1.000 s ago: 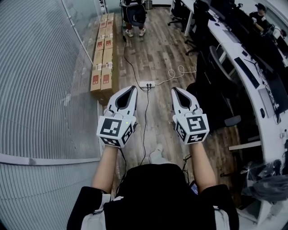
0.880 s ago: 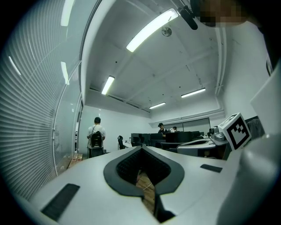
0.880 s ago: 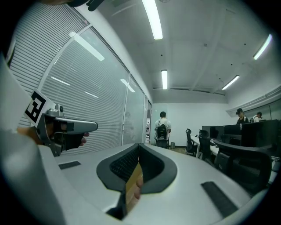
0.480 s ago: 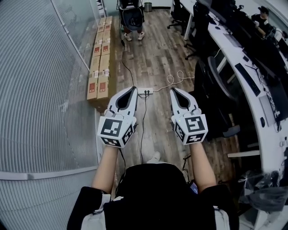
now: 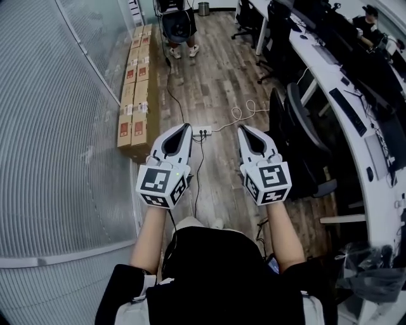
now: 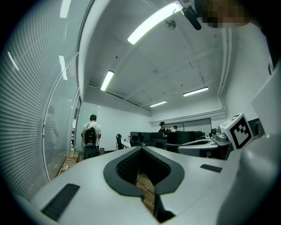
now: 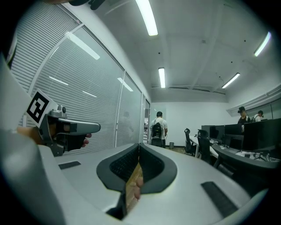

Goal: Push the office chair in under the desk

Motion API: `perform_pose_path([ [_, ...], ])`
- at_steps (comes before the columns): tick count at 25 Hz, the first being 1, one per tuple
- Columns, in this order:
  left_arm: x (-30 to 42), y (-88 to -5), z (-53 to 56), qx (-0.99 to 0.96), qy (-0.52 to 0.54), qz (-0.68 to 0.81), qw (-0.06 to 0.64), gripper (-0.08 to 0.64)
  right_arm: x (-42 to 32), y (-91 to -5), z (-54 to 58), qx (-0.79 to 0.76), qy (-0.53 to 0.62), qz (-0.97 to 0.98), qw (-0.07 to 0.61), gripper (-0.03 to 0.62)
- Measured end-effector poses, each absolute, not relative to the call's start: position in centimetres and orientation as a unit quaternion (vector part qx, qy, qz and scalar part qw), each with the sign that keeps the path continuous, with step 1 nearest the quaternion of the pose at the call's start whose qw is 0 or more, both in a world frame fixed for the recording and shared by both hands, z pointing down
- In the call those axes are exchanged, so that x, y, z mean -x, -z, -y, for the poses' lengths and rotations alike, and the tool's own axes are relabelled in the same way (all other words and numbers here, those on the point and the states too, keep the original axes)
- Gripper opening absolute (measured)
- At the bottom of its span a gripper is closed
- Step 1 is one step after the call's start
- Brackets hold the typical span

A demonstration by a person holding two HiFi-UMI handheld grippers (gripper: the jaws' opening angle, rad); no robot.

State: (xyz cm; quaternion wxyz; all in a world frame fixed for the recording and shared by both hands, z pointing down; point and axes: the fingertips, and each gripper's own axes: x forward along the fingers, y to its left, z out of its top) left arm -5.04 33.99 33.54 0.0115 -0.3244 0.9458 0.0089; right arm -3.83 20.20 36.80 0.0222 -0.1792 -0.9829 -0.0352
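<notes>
Head view: office chair (image 5: 303,120) stands at the desk (image 5: 355,139), right of both grippers.
Left gripper (image 5: 187,126): jaws together, empty.
Right gripper (image 5: 243,128): jaws together, empty.

Row of cardboard boxes (image 5: 136,95) on the wood-plank floor (image 5: 222,70), along the foot of the ribbed glass partition (image 5: 57,127). White power strip (image 5: 202,132) on the floor near the closest box; a looped white cable (image 5: 244,111) runs off to its right, and a thin black cable (image 5: 174,95) leads up the room. Person with a black backpack (image 5: 177,25) stands at the far end, back turned, small bin (image 5: 203,8) just beside. Person in a cap (image 5: 366,19) top right. Strip lights (image 6: 153,22) lit on the ceiling.
</notes>
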Motion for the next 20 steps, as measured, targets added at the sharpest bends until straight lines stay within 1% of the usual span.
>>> perform_pose_path([
  [10, 9.0, -34.4, -30.6, 0.365, -0.009, -0.931, 0.009, 0.011, 6.2, -38.2, -17.3, 0.138, 0.042, 0.989, 0.035, 0.023],
  [20, 16.1, -34.0, -24.8, 0.472, -0.014, -0.881, 0.011, 0.011, 10.3, -37.9, -12.0, 0.02, 0.042, 0.998, 0.041, 0.023],
])
